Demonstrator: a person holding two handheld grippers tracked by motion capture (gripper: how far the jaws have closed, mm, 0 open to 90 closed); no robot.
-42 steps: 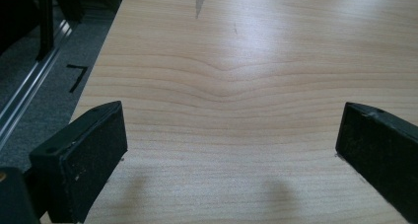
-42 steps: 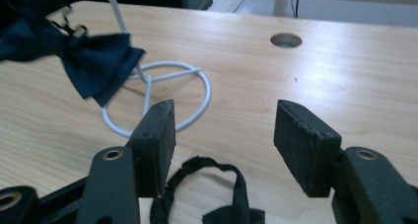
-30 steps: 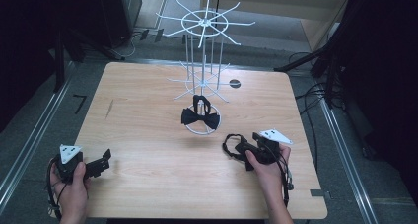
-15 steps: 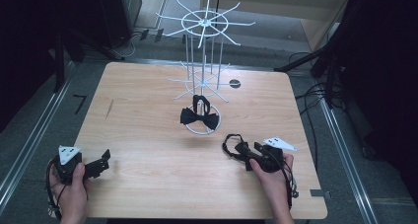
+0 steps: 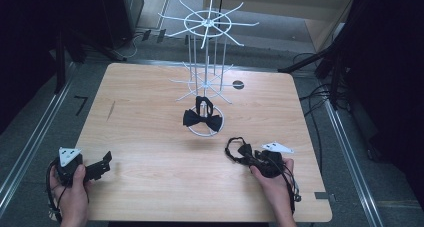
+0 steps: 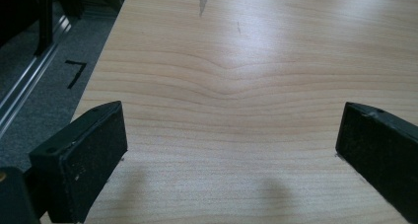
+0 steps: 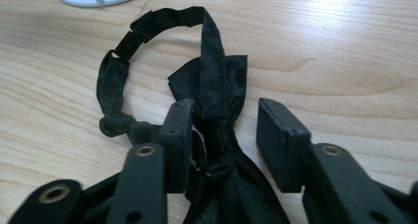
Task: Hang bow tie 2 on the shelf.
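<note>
I see the table [image 5: 150, 137] as pale wood with a wavy grain, smooth, with a soft sheen where light falls on it. The rack [image 5: 205, 77] on it looks like thin white-coated wire, smooth. The bow tie [image 7: 217, 100] at my right gripper [image 7: 224, 120] is black cloth, matt and creased, its strap [image 7: 148, 24] woven with a small plastic-looking clasp. The black pads [image 6: 84, 155] on my left gripper [image 6: 231, 145] look matt, faintly scuffed and dusty.
</note>
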